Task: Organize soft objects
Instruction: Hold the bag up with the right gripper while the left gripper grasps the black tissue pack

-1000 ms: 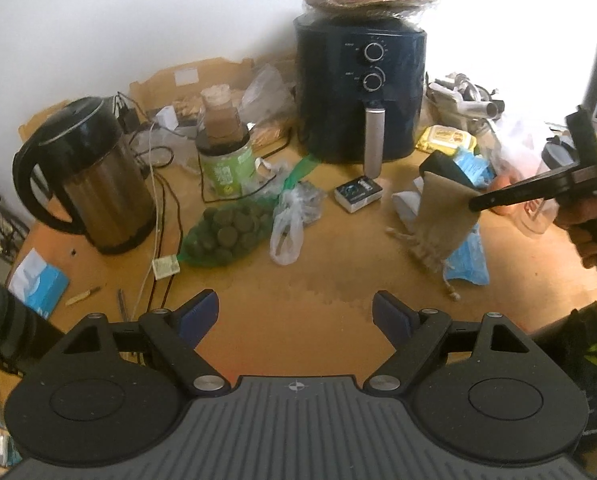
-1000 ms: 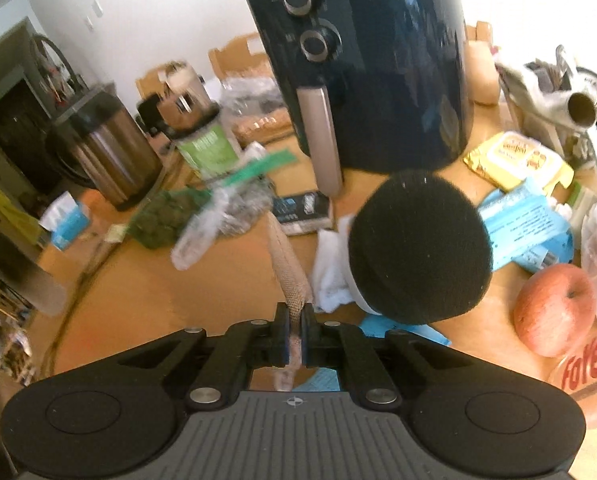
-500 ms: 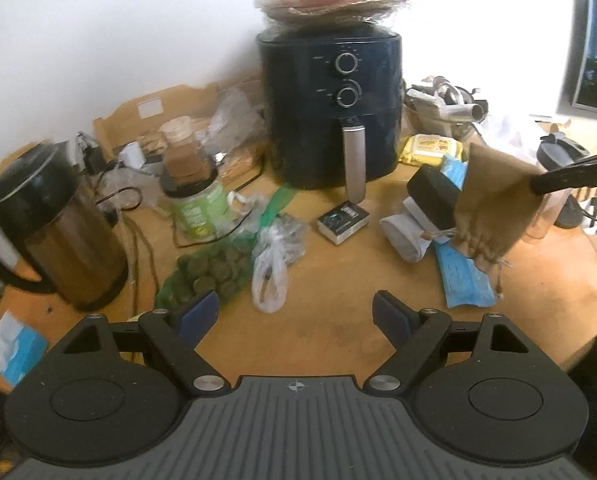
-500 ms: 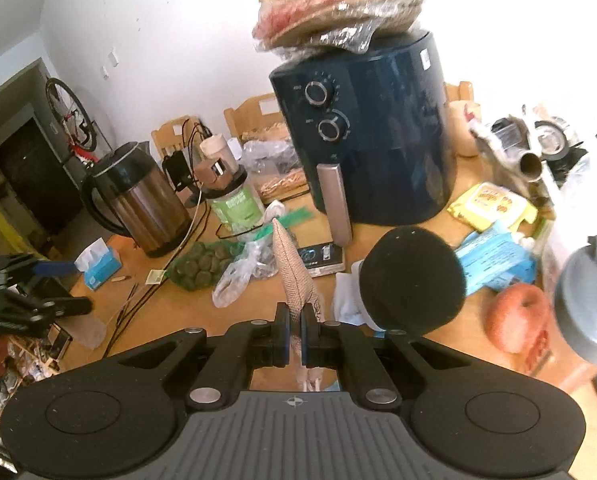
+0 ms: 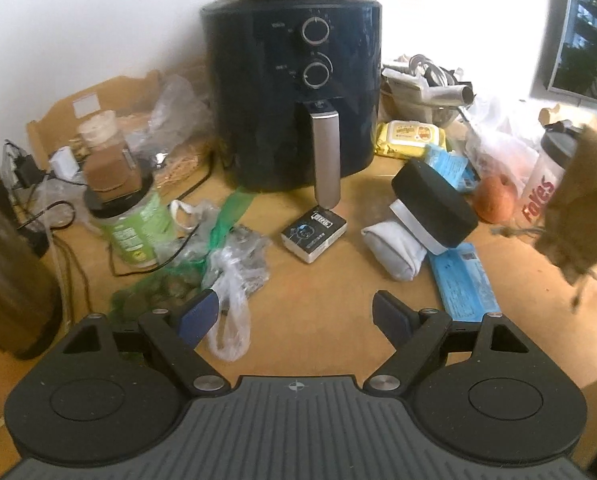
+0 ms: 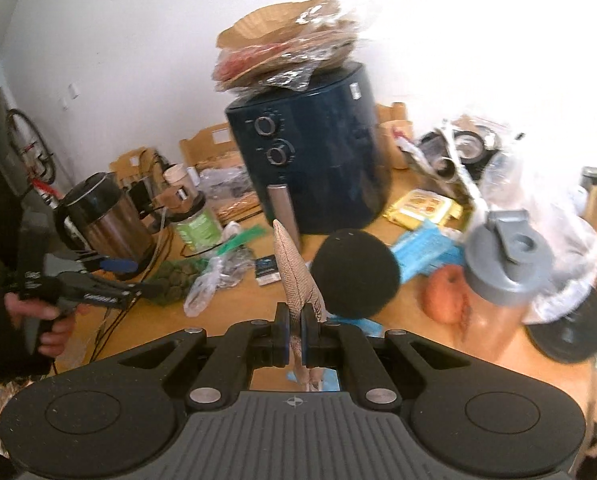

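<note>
My right gripper (image 6: pixel 294 320) is shut on a tan burlap pouch (image 6: pixel 294 276) and holds it in the air above the table's right side; the pouch hangs at the right edge of the left wrist view (image 5: pixel 578 208). A black sponge (image 5: pixel 432 210) leans on a rolled white cloth (image 5: pixel 396 250) on the wooden table (image 5: pixel 318 292), right of centre; the sponge also shows in the right wrist view (image 6: pixel 354 276). My left gripper (image 5: pixel 296 316) is open and empty, low over the table in front of a clear plastic bag (image 5: pixel 228 284).
A dark air fryer (image 5: pixel 294 92) stands at the back centre. A kettle (image 6: pixel 102 216), a green jar (image 5: pixel 132 216), a net of green balls (image 6: pixel 174 276), a small box (image 5: pixel 313 234), blue packets (image 5: pixel 464 284), an apple (image 5: pixel 496 198) and a shaker bottle (image 6: pixel 502 280) crowd the table.
My right gripper has lifted the burlap pouch up and to the right, away from the sponge. My left gripper has moved forward and right toward the air fryer, still open.
</note>
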A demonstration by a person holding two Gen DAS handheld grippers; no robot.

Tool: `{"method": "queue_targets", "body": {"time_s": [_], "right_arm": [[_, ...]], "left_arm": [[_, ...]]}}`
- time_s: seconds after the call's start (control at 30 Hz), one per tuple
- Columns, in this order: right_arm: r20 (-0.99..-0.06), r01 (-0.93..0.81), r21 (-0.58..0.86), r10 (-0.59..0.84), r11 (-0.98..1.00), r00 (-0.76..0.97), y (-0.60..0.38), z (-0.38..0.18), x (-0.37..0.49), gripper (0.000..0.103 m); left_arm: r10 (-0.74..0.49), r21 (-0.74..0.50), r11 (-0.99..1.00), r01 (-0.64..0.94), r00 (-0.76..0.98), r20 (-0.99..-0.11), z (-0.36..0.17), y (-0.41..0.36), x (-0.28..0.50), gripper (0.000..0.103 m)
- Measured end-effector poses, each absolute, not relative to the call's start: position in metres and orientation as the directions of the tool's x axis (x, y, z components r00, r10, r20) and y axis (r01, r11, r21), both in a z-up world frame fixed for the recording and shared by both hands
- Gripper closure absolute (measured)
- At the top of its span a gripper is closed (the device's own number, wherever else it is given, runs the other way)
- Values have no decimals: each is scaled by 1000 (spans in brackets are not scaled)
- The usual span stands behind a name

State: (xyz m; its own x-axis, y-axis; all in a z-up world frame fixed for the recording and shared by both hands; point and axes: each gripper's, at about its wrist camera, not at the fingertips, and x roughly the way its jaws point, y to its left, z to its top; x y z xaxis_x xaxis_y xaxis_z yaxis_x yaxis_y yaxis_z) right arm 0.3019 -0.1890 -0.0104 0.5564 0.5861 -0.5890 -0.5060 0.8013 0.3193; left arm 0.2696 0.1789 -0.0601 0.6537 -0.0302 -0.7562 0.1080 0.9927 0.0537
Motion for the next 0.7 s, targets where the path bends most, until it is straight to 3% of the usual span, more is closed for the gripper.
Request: {"method": "queue_targets", "body": {"time_s": [0.7], "right_arm": [[-593,-216,372,411,902,692,-250,1,218,96]], "left_arm": [[-29,153,950,274,561,-827,-164,151,425,19]]}}
